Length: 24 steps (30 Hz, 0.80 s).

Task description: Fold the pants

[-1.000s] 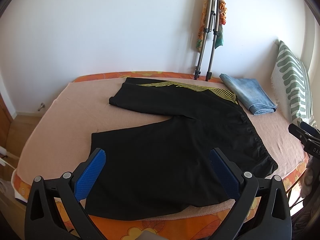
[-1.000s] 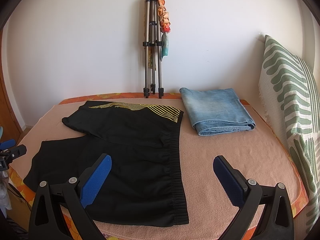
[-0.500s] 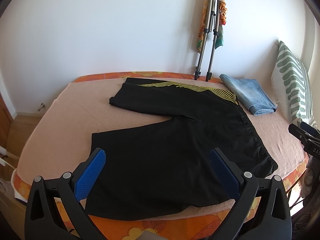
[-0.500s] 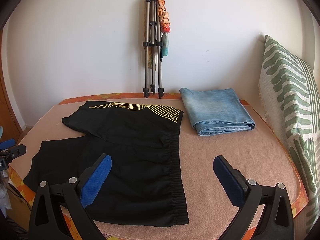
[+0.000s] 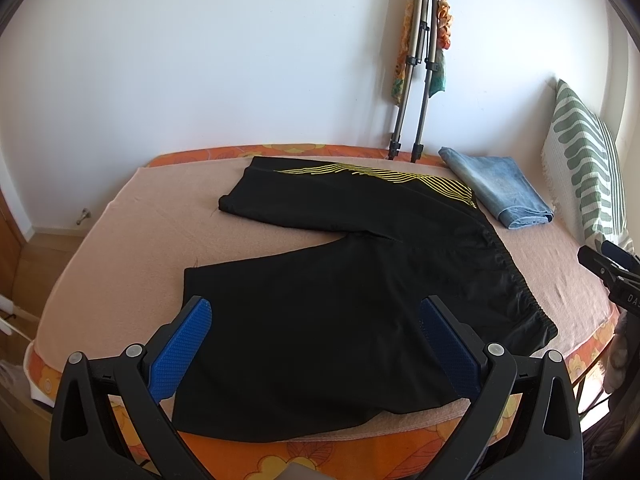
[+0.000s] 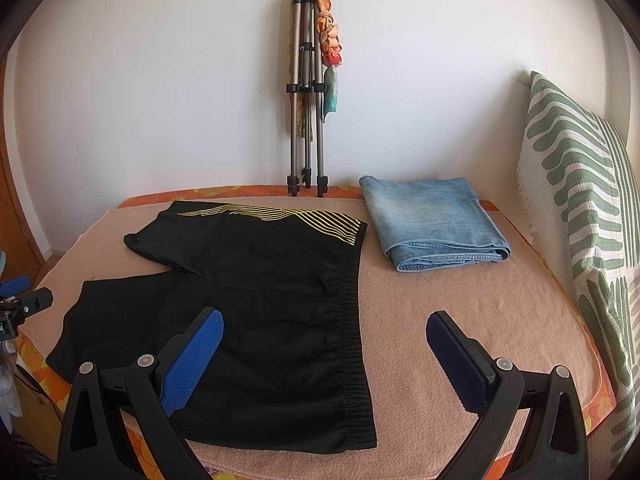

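Black shorts (image 5: 340, 300) with yellow stripes lie spread flat on the pink blanket, legs to the left, elastic waistband to the right; they also show in the right wrist view (image 6: 260, 300). My left gripper (image 5: 316, 320) is open and empty, above the near leg. My right gripper (image 6: 324, 332) is open and empty, above the waistband's near end. The right gripper's tip (image 5: 612, 276) shows at the right edge of the left wrist view; the left gripper's tip (image 6: 20, 300) shows at the left edge of the right wrist view.
Folded blue jeans (image 6: 432, 220) lie at the back right of the bed (image 6: 460, 300). A green-patterned pillow (image 6: 580, 208) leans on the right. A folded tripod (image 6: 306, 92) with scarves stands against the back wall. The bed's near edge is just under the grippers.
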Each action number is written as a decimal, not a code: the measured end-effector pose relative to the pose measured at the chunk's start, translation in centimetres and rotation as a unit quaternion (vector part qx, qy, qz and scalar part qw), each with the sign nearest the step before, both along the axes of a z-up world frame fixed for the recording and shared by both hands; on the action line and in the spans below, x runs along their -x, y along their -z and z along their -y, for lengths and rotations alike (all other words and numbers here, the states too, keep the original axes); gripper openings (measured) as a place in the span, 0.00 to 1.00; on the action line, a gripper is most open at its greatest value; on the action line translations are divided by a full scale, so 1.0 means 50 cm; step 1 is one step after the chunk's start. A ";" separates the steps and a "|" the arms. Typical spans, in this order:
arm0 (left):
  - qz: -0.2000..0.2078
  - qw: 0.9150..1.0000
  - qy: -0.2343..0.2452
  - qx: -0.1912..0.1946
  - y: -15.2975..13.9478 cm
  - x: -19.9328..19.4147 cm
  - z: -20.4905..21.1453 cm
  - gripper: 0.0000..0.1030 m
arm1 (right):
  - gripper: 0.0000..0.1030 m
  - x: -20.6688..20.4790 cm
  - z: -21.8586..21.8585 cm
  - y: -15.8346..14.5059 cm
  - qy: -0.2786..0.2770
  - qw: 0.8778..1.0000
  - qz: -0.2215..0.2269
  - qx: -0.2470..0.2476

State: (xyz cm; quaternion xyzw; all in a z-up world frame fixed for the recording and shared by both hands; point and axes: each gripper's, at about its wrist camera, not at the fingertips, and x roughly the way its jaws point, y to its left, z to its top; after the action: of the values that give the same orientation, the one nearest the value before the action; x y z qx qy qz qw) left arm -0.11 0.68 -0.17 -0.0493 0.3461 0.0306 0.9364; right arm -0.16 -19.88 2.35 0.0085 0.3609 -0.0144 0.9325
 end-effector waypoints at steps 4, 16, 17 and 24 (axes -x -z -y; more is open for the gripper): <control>0.004 1.000 0.003 -0.004 0.001 -0.001 -0.002 1.00 | 1.00 0.000 0.005 0.001 -0.004 1.000 0.001 -0.003; -0.014 1.000 0.023 -0.003 0.019 -0.007 -0.064 0.78 | 0.90 -0.006 0.004 0.015 -0.061 0.998 -0.007 -0.008; -0.018 1.000 0.025 -0.001 0.022 -0.005 -0.073 0.75 | 0.87 -0.004 0.003 0.017 -0.072 0.997 -0.010 -0.013; -0.061 0.997 0.039 0.004 0.048 0.030 -0.135 0.57 | 0.73 0.007 -0.023 0.046 -0.146 0.988 -0.042 -0.008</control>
State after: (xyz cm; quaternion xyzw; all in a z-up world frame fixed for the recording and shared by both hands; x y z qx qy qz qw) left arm -1.60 7.45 -2.57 -0.0377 0.4048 -0.0039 0.9136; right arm -0.50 -18.75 0.07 -0.0377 0.3977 0.1241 0.9083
